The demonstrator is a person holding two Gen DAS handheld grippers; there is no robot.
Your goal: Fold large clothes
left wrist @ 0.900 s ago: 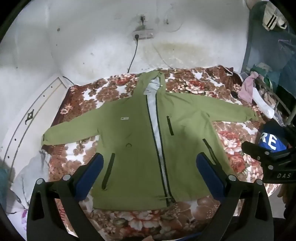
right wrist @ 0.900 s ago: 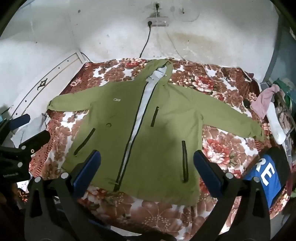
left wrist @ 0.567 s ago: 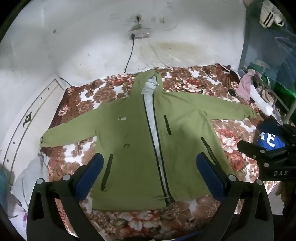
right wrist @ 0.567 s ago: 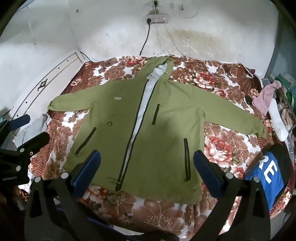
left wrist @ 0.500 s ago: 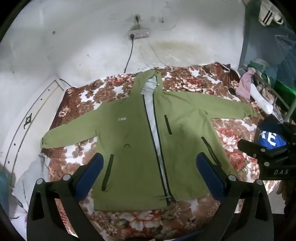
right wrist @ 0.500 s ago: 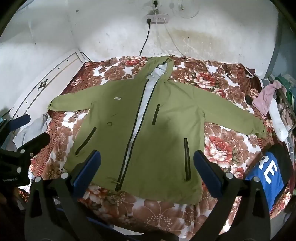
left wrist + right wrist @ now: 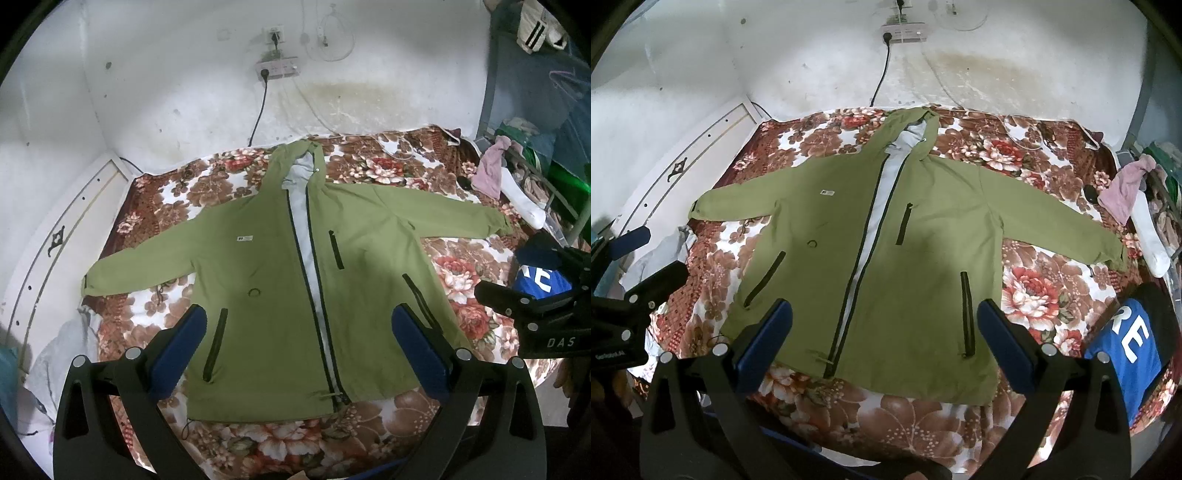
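Observation:
A large olive-green hooded jacket [image 7: 266, 280] lies flat, front up, on a floral bedspread [image 7: 369, 173], sleeves spread to both sides, the zip partly open on pale lining. It also shows in the right wrist view [image 7: 923, 236]. My left gripper [image 7: 299, 343] is open and empty, held above the jacket's hem. My right gripper [image 7: 884, 332] is open and empty, also above the hem. The right gripper appears at the right edge of the left wrist view [image 7: 535, 317], and the left gripper at the left edge of the right wrist view [image 7: 631, 295].
A blue garment with white letters [image 7: 1130, 347] lies at the bed's right edge. Pink and white clothes [image 7: 1126, 188] hang on a rack at the right. A grey cloth [image 7: 59, 354] lies at the left. A white wall with a power strip [image 7: 277, 68] stands behind the bed.
Both grippers have drifted slightly and stay open above the jacket's hem. The jacket has not moved.

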